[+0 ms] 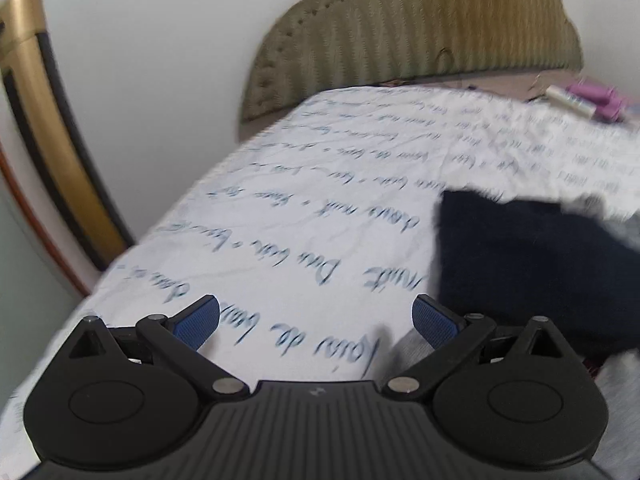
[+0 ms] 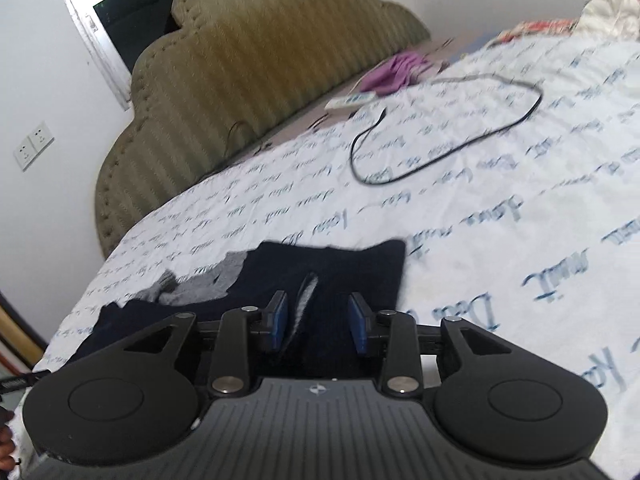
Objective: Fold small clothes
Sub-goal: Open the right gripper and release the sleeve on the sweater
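Note:
A dark navy garment (image 2: 344, 268) with a grey part (image 2: 200, 284) lies on the white bedsheet with blue script. My right gripper (image 2: 318, 322) is low over the garment's near edge, its blue pads apart with dark cloth between and under them; no grip on the cloth shows. In the left wrist view the same navy garment (image 1: 528, 264) lies to the right. My left gripper (image 1: 316, 320) is wide open and empty over bare sheet, its right pad near the garment's left edge.
An olive padded headboard (image 2: 248, 64) stands at the far end against a white wall. A black cable (image 2: 448, 132), a white remote (image 2: 350, 101) and purple cloth (image 2: 394, 72) lie on the bed beyond. The bed's left edge (image 1: 120, 264) drops off beside a gold-framed panel (image 1: 44, 128).

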`<control>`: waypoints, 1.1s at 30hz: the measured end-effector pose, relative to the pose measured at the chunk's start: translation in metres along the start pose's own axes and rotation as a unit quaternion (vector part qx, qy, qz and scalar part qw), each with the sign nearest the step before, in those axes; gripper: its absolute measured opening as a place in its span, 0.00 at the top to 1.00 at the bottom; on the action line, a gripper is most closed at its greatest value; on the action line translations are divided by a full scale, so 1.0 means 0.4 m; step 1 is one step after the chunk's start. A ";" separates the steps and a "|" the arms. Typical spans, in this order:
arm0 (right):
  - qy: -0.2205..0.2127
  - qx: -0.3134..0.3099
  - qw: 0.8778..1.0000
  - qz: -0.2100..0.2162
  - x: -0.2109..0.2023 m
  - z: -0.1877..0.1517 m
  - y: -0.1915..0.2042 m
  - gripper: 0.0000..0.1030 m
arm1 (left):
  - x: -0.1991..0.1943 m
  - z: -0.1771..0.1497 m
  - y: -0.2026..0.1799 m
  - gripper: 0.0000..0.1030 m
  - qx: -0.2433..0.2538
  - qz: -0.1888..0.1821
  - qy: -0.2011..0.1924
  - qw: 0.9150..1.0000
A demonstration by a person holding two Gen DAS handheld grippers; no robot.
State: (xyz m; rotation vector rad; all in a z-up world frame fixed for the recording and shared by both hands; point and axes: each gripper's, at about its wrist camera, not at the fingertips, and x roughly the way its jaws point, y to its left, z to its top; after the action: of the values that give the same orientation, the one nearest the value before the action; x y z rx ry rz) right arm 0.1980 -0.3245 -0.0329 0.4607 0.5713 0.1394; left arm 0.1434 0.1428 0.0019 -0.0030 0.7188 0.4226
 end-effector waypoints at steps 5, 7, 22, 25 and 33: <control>-0.027 -0.054 0.998 0.022 -0.040 -0.005 0.048 0.64 | 0.049 0.050 0.009 0.00 -0.039 -0.072 0.026 0.996; -0.011 -0.080 0.996 0.033 -0.036 -0.010 0.068 0.54 | 0.064 0.045 -0.017 0.00 -0.015 -0.065 0.031 0.997; 0.040 -0.080 0.995 -0.043 -0.076 -0.064 0.083 0.29 | -0.008 -0.028 -0.047 0.00 0.071 -0.007 -0.002 0.997; 0.038 -0.083 0.995 -0.043 -0.127 -0.093 0.093 0.22 | -0.066 -0.070 -0.035 0.00 0.067 -0.041 0.007 0.997; 0.052 -0.082 0.995 -0.013 -0.223 -0.171 0.128 0.21 | -0.172 -0.192 -0.006 0.00 0.049 -0.103 0.032 0.993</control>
State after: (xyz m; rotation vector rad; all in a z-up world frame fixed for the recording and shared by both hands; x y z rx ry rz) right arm 0.0860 -0.2753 -0.0165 0.2875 0.6613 0.1848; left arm 0.0491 0.1036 -0.0124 0.0008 0.7929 0.1903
